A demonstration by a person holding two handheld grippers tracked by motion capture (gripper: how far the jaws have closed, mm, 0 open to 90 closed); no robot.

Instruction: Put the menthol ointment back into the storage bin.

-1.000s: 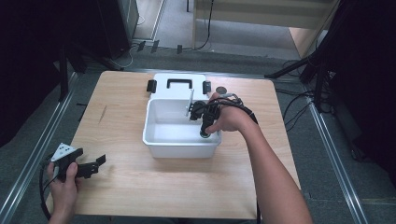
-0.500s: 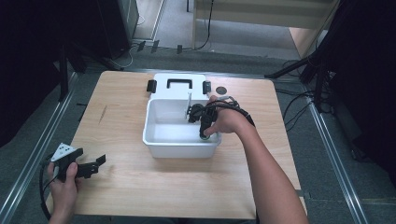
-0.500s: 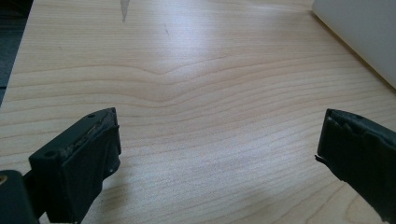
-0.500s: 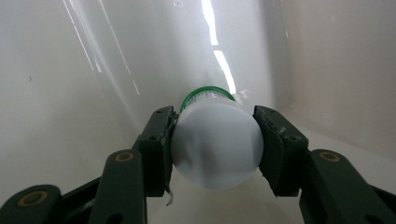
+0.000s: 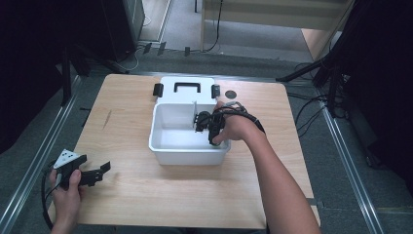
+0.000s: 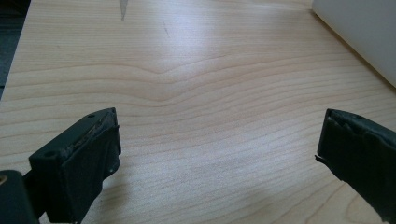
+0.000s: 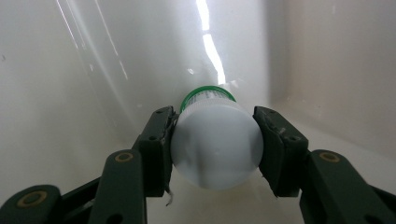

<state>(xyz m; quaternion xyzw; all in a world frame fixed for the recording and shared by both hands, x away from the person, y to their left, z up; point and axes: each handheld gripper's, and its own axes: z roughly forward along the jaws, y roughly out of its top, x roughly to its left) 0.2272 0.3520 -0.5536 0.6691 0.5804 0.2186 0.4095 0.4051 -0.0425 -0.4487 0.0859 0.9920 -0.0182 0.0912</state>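
Right gripper view: bottle [image 7: 217, 144] between tool [image 7: 215, 142] jaws

Two bare forearms. Each hand carries a black claw: left claw [image 5: 100, 170] has a grey triangular plate; right claw [image 7: 215, 140] shows brass-coloured screws, black cable.

A white bottle [image 7: 217, 140] with a green cap [image 7: 208, 96] is held on its side, base toward the camera, inside the white bin [image 5: 168, 149] on the counter.
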